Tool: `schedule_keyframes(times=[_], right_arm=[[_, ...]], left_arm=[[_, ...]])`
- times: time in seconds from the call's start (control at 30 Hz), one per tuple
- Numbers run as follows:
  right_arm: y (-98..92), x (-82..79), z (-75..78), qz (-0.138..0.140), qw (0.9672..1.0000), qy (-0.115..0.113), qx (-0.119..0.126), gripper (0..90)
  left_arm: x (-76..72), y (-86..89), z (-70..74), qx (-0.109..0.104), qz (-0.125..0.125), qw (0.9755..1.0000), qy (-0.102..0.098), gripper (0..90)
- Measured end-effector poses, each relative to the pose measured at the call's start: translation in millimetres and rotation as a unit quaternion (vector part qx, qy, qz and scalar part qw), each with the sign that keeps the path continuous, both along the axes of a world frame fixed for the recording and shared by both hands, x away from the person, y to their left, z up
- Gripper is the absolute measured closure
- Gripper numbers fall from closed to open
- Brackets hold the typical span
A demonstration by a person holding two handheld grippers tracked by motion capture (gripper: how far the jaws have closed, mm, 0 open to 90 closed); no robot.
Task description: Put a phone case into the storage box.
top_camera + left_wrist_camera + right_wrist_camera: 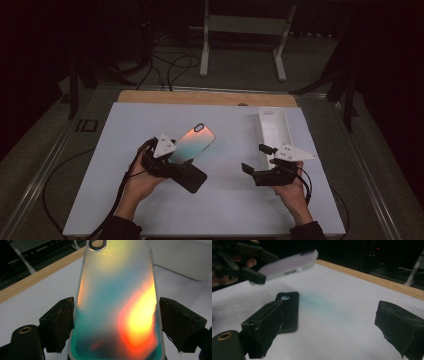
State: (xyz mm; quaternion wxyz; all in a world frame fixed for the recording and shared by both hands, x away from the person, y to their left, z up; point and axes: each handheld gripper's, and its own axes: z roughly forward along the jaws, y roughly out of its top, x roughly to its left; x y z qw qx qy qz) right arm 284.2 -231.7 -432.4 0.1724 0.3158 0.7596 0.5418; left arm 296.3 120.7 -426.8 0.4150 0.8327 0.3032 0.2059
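Observation:
My left gripper (176, 162) is shut on an iridescent phone case (194, 141), its pads (62, 320) pressing the case's two long edges. The case (117, 302) glows teal, orange and yellow, with its camera cut-out at the far end. It is held tilted above the table, as the right gripper view shows (287, 265). A black phone case (194, 179) lies flat on the white mat just under it. My right gripper (256, 159) is open to the right with nothing between its jaws. The black case (289, 310) lies beyond its left jaw.
A long white tray (274, 131) stands at the back right of the white mat (225, 210), just beyond my right gripper. A wooden strip (200, 97) runs along the far edge. Cables and a stand sit on the dark floor behind.

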Motion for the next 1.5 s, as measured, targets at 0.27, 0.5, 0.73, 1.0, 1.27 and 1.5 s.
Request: schedule_keyframes(times=[0.27, 0.5, 0.73, 1.0, 1.27, 1.5], right_arm=[[15.3, 5.5, 4.7, 0.020, 0.9997, 0.006, 0.012, 8.1], [27.2, 8.9, 3.4, 0.038, 0.9987, 0.027, 0.018, 8.1], [38.8, 14.5, -4.2, 0.049, 0.9949, 0.078, 0.041, 11.8], [45.7, 14.4, -3.8, 0.055, 0.9903, 0.117, 0.052, 34.3], [40.8, 16.0, 0.7, 0.051, 0.9819, 0.152, 0.102, 67.8], [42.5, 11.0, 6.2, 0.077, 0.9766, 0.163, 0.117, 82.1]], left_arm=[[-15.2, -18.0, 0.1, -0.006, -0.024, 0.9996, -0.015, 16.8], [-21.6, -35.1, -4.8, -0.002, -0.045, 0.9988, -0.018, 16.8], [-28.3, -46.8, -7.5, -0.018, -0.069, 0.9971, -0.028, 16.8], [-30.7, -56.2, -9.6, -0.018, -0.080, 0.9962, -0.029, 16.8], [-31.1, -62.9, -16.2, 0.001, -0.083, 0.9962, -0.026, 16.8], [-30.6, -68.2, -20.7, 0.007, -0.089, 0.9958, -0.021, 16.9]])
